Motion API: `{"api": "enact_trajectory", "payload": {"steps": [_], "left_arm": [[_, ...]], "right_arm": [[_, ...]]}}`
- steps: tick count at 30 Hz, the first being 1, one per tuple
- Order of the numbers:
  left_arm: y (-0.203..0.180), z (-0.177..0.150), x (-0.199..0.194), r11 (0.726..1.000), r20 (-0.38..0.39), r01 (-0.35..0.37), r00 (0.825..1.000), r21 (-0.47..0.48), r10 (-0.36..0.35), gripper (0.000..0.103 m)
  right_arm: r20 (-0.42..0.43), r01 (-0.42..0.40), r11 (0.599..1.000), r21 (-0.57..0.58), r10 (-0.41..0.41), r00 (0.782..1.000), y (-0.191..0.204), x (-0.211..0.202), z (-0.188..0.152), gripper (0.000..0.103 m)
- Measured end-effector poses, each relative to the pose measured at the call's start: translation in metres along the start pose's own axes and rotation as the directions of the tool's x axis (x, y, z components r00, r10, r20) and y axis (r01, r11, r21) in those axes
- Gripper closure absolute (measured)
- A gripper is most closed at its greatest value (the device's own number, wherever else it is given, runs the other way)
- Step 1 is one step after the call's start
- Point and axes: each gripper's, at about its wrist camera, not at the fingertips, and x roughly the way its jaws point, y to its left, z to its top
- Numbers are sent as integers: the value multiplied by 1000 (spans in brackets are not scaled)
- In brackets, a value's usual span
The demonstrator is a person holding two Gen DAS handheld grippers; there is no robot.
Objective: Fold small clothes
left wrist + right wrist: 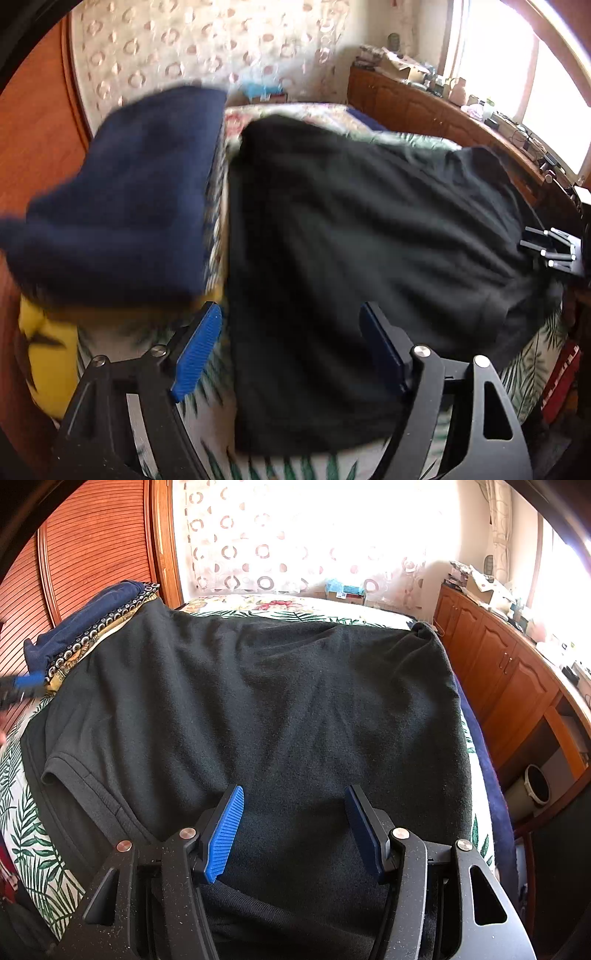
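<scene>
Near, right gripper (293, 827) and left gripper (291, 347), fingers apart, gripping nothing, over black T-shirt (266, 701) spread flat on bed (33, 830); beyond, folded pile (88, 624); fold apparently unstarted, next needing an edge pinch.

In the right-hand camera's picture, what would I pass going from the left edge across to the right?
Navy folded clothes → black T-shirt spread on the leaf-print bedspread → wooden cabinets → bin on the floor.
</scene>
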Motion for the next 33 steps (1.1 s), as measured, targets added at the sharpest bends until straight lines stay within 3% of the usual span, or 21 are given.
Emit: {"api": "enact_trajectory", "payload": {"steps": [4,8,13,16,19,21,22,24,26,29,33], "left_arm": [[16,-8,9,996,-26,29,999,-89,-32,25],[18,-9,13,990,-12,78,997,-114,-80,22],[13,-5,16,961,12,215,976,-175,-217,22],[4,-1,22,962,12,216,976,-168,-217,22],[-7,7,29,977,6,158,987,-145,-158,22],[-16,9,31,986,-3,126,992,-111,-128,31],[-23,12,33,991,-9,109,994,-83,-110,41],[-28,14,35,997,-18,61,998,-39,-62,70],[-32,18,37,997,-20,69,997,-31,-70,94],[-50,29,27,996,27,86,996,10,-86,95],[-87,52,-2,983,107,170,978,70,-177,95]], "right_arm": [[0,-1,1000,0,1,1000,0,0,0,44],[1,0,1000,0,0,1000,0,0,0,44],[1,-1,1000,0,1,1000,0,0,0,44],[1,-1,1000,0,1,1000,0,0,0,44],[1,0,1000,0,0,1000,0,0,0,44],[1,0,1000,0,0,1000,0,0,0,44],[1,0,1000,0,0,1000,1,0,0,44],[2,0,1000,0,0,1000,0,0,0,44],[1,0,1000,0,0,1000,0,0,0,44],[2,-1,1000,1,1,1000,1,0,-1,44],[23,-24,999,32,23,999,-5,-4,-2,44]]}}
